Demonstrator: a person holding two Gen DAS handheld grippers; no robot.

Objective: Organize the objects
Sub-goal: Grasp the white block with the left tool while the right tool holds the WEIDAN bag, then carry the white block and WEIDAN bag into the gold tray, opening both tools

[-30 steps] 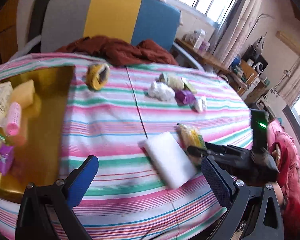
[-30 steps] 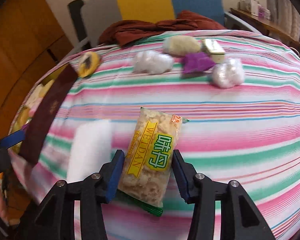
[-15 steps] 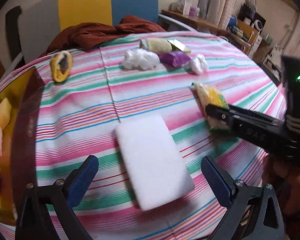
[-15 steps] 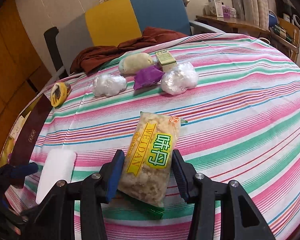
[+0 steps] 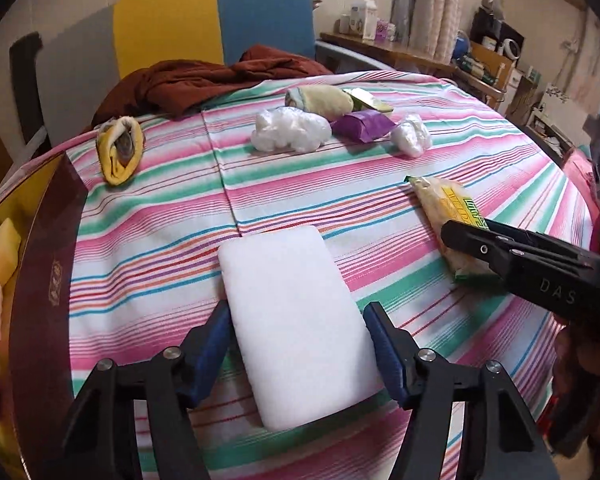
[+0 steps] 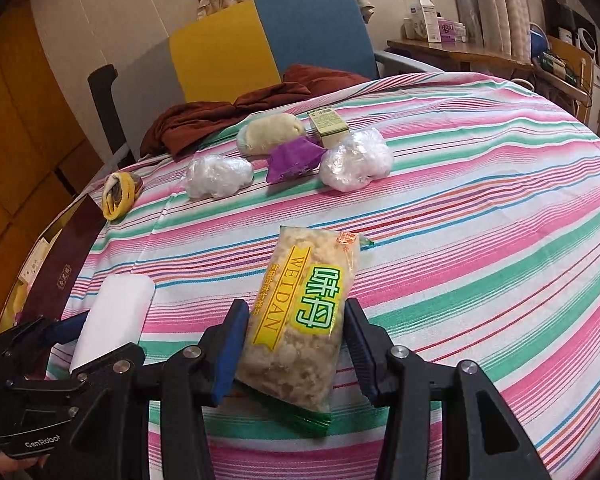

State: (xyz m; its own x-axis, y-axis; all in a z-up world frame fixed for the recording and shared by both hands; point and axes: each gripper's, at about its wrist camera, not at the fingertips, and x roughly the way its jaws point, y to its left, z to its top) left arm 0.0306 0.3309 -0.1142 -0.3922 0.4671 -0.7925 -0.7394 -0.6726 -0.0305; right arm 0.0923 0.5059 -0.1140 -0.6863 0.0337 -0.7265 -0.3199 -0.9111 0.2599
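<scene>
A white foam block [image 5: 296, 320] lies on the striped tablecloth [image 5: 340, 200]. My left gripper [image 5: 298, 344] has closed on its two long sides. The block also shows in the right wrist view [image 6: 116, 312], with the left gripper [image 6: 72, 326] on it. A yellow WEIDAN snack bag [image 6: 300, 312] sits between the pads of my right gripper [image 6: 294, 330], which is shut on it. In the left wrist view the bag [image 5: 448, 216] shows with the right gripper [image 5: 460, 236] over it.
A dark red box [image 5: 48, 280] with gold lining and small items stands at the left. Further back lie a yellow rolled cloth [image 5: 118, 148], white plastic wads [image 5: 288, 130], a purple packet [image 5: 364, 126], a cream roll [image 5: 320, 100] and a brown garment [image 5: 204, 80].
My left gripper moved forward over the white block and its jaws closed from wide open onto the block's sides. The right gripper stays shut on the snack bag.
</scene>
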